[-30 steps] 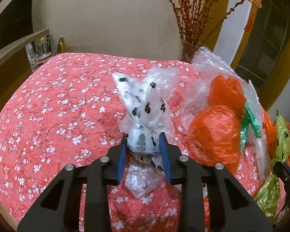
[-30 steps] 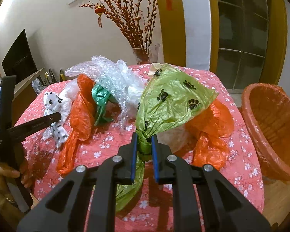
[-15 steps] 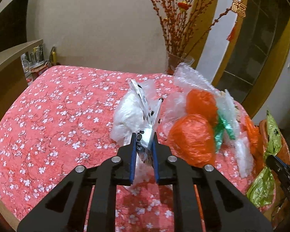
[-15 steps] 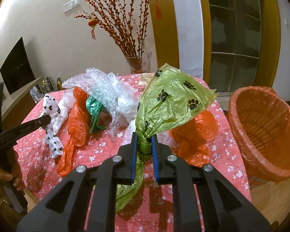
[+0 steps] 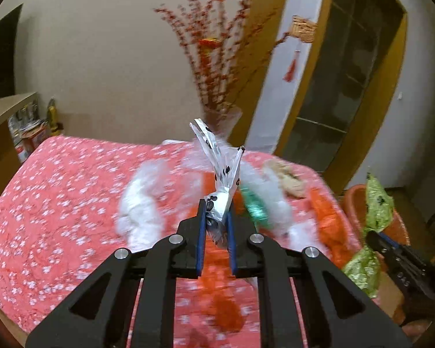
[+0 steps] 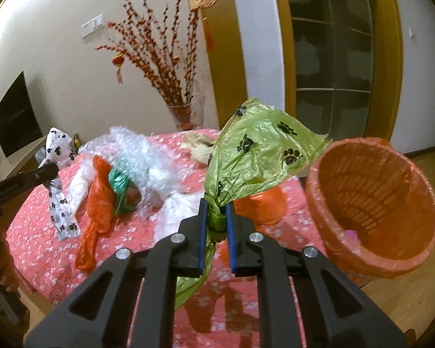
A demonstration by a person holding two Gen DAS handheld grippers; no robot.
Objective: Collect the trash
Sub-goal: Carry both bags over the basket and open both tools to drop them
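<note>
Over the surface: both hands carry a bag clear of the pink flowered cloth, toward the orange basket at its right edge
Left gripper: fingers clamped on the twisted neck of the white paw-print bag
Right gripper: fingers clamped on the neck of the green paw-print bag, just beside the basket rim
Doing it well: hold both pinches firm, bring each bag fully over the basket mouth before letting go, green one first as it is nearer
Risk: light film may catch the rim or cling to the pads
Left behind: orange bags, bubble wrap
</note>
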